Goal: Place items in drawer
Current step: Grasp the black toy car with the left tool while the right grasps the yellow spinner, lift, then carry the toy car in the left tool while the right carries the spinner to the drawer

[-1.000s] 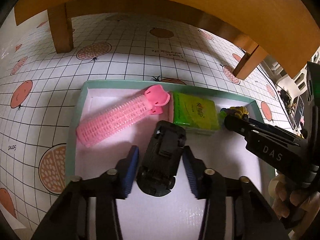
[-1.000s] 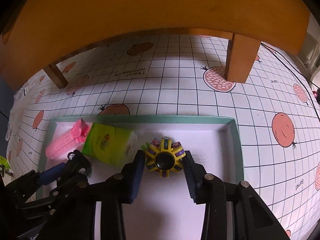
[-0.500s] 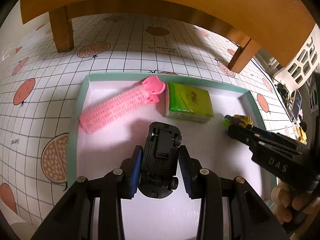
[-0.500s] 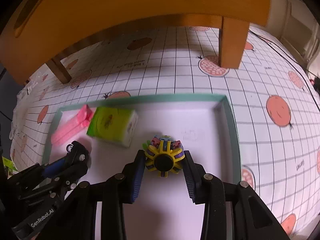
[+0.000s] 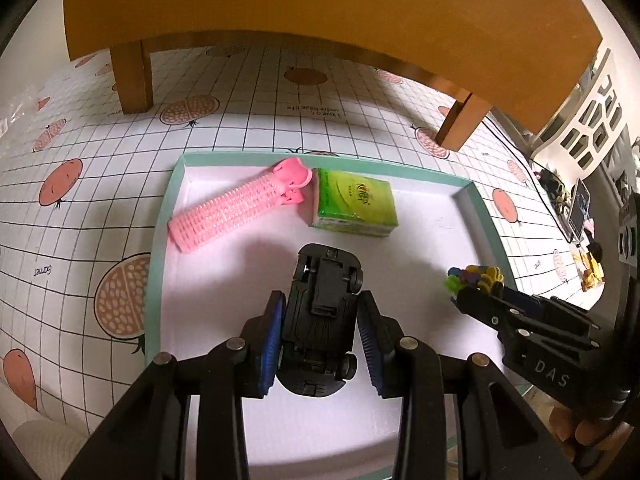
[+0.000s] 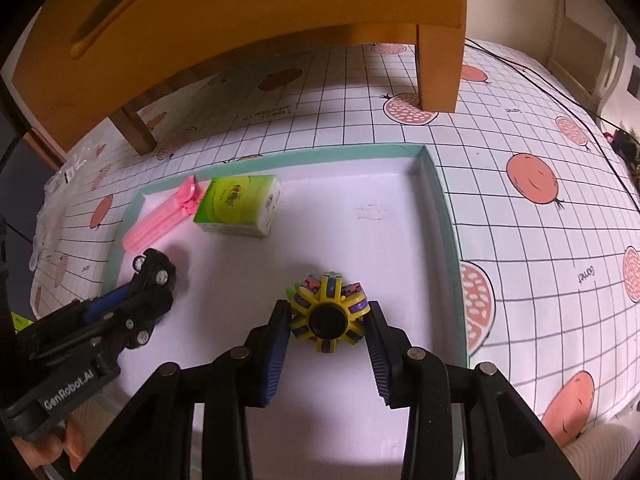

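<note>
Grip: our left gripper [image 5: 322,334] pinches the black toy car [image 5: 324,316]; our right gripper [image 6: 328,330] pinches the yellow spinner [image 6: 329,312] | Place: both at lower centre, over the tray [image 6: 438,200] | Left: pink roller [image 5: 236,210], green tissue pack [image 5: 354,202], drawer unseen.

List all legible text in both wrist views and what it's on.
"DAS": on the right gripper body, left wrist view.
"GenRobot.AI": on the left gripper body, right wrist view.
"Garnet": printed upside down on the tablecloth, beside the fruit prints.
Two small lines on the tablecloth under the wooden table: too blurred.
Green tissue pack logo: unreadable.
</note>
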Motion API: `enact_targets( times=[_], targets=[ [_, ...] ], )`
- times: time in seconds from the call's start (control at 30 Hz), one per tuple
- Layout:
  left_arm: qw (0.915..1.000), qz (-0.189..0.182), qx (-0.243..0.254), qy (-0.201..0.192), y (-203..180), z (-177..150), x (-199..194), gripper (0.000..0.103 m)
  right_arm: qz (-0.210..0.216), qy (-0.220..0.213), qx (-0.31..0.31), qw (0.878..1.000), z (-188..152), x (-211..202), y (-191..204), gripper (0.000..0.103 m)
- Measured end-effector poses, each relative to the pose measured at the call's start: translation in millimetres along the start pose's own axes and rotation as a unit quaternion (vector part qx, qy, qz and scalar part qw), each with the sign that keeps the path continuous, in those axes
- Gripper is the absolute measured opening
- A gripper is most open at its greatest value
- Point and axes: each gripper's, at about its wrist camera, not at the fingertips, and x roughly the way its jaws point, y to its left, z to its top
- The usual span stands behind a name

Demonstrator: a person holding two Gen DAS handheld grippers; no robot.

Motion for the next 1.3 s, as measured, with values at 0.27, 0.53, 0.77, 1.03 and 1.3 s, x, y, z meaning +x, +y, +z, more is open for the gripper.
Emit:
enact_targets(
  times=[0.27, 0.53, 0.77, 1.03, 1.3],
  targets=[
    [0.9997, -0.005, 0.008, -0.022, -9, 1, -23, 0.038, 0.007, -0.016, 0.000, 1.000, -4, -24, 1, 0.040],
    [0.9939, -0.030, 0.002, -0.107, -12, 27, -91, 0.038, 0.026, -0.084, -0.005, 0.996, 17, -82, 10, 0.040],
    [0.9789, -0.041, 0.021, -0.199, -19, 73, -162, 0.038, 0.043, -0.171, -0.023, 0.984, 59, -151, 25, 0.040],
    [0.9648, -0.040, 0.040, -0.257, -23, 129, -207, 0.038, 0.049, -0.230, -0.053, 0.970, 109, -198, 44, 0.040],
    [0.9590, -0.032, 0.056, -0.276, -33, 169, -224, 0.038, 0.045, -0.246, -0.077, 0.965, 149, -214, 64, 0.040]
  ],
)
